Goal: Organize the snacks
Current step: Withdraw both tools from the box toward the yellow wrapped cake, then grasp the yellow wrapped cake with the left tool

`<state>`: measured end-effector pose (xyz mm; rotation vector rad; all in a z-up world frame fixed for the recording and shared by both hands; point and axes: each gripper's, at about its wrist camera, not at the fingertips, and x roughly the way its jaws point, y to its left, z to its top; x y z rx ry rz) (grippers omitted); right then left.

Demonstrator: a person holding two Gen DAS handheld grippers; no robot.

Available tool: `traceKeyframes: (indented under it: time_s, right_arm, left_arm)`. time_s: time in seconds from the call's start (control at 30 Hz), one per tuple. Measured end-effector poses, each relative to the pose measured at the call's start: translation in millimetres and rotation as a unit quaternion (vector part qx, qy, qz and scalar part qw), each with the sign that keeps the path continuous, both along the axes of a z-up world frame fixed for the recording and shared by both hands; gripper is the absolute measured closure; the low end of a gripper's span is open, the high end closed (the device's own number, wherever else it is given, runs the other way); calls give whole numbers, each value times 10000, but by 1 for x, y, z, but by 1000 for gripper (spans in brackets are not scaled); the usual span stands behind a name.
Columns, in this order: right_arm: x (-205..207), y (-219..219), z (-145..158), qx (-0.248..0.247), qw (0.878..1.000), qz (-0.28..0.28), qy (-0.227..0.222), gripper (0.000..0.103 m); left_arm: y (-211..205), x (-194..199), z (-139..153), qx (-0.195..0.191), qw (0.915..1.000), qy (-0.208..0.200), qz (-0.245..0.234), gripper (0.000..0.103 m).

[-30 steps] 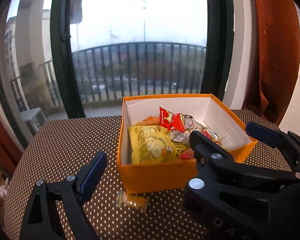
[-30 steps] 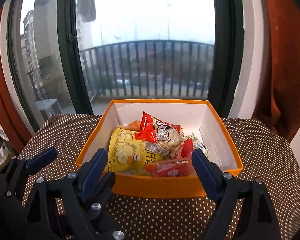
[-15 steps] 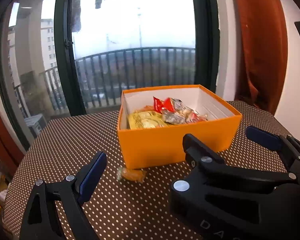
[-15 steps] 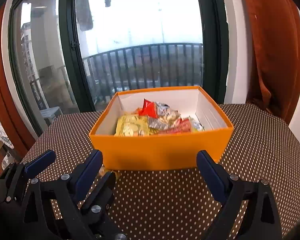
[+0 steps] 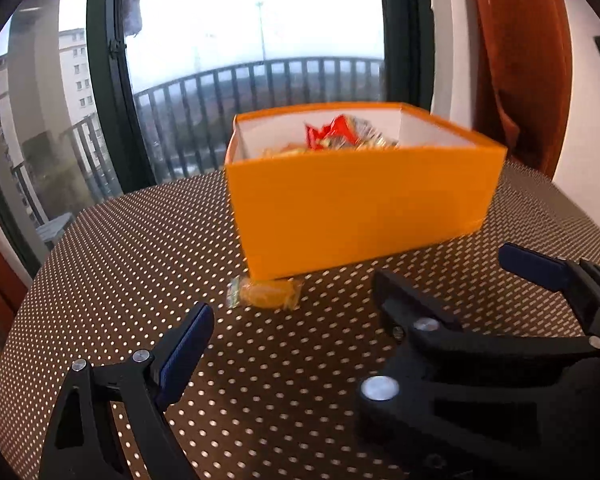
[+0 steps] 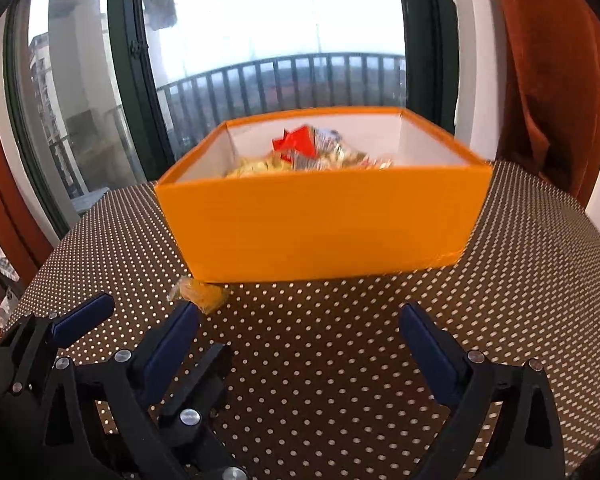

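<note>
On the dotted tablecloth, one wrapped candy lies touching the orange box at its near corner. Both grippers gape empty; we advise a low approach, clearing the box wall.

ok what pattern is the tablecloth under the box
Brown with small white polka dots; the tablecloth shows best in the right wrist view, under the orange box.

Dotted brown table carries orange box with wrapped candy touching it
</note>
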<state>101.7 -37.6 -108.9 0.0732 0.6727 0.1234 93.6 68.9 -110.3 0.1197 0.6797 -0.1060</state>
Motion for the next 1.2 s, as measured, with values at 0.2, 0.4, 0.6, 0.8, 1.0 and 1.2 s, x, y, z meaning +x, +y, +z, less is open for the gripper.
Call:
traceKeyframes:
  time_s: [0.2,0.4,0.6,0.8,1.0,1.2]
  right_arm:
    - [21,7,-24,-1,9996,12,283,2]
    - [41,9,-36,29,9989,-50,457,2]
    - [65,8,-43,28,9983,-146,562,2]
    - [85,3,-43,232,9971,-176,697,2]
    - [101,0,-39,298,9967,-242,716,2]
    - [88,-2,-39,233,9968,-259,718,2]
  left_arm:
    - [19,30,-26,149,9987,481,-2,11]
    - [26,60,-37,382,9967,703,-105,11]
    - [29,88,-47,225,9953,937,-134,11]
    - [36,119,-53,5,9945,1043,-121,18]
    - [48,131,-51,-178,9949,998,-16,44]
    - [50,121,-51,-130,9953,958,35,50]
